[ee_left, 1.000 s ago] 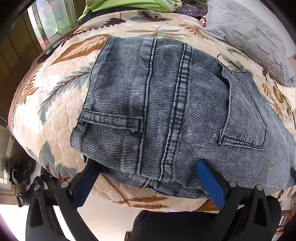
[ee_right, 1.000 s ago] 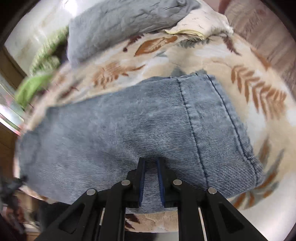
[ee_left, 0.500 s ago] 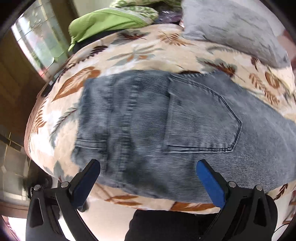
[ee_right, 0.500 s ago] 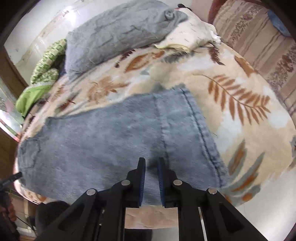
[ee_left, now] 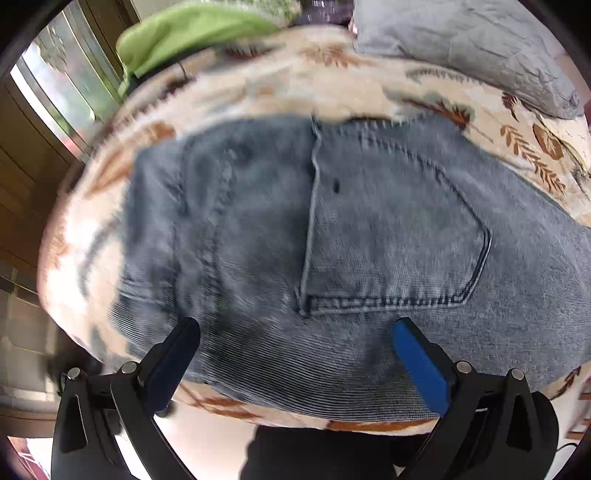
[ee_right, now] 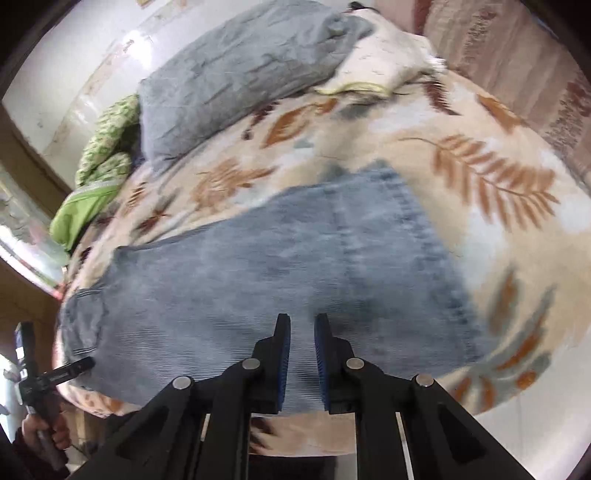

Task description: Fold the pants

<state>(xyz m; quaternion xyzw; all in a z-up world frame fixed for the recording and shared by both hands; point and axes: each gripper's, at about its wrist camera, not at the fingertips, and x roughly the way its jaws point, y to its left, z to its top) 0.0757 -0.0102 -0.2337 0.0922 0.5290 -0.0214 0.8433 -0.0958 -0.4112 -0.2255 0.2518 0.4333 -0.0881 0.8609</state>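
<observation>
Grey-blue denim pants (ee_left: 332, 229) lie flat across a leaf-patterned bedspread (ee_left: 280, 85), folded lengthwise with a back pocket (ee_left: 399, 236) facing up. My left gripper (ee_left: 295, 332) is open and empty, its blue-padded fingers (ee_left: 417, 354) spread above the near edge at the waist end. In the right wrist view the pant legs (ee_right: 280, 288) run leftward and the hem lies right. My right gripper (ee_right: 302, 328) has its fingers close together with a narrow gap, above the near edge of the legs, holding nothing. The left gripper also shows there at the far left (ee_right: 55, 373).
A grey pillow (ee_right: 240, 70) and a cream pillow (ee_right: 384, 59) lie at the bed's far side. Green cloth (ee_left: 192, 33) sits at the far left corner by a window (ee_left: 55, 85). The bed edge and pale floor (ee_left: 207, 454) lie just below both grippers.
Both grippers have pulled back and up from the pants, so more of the bed shows. The left view has shifted from the waistband toward the back pocket. The right fingers have parted slightly.
</observation>
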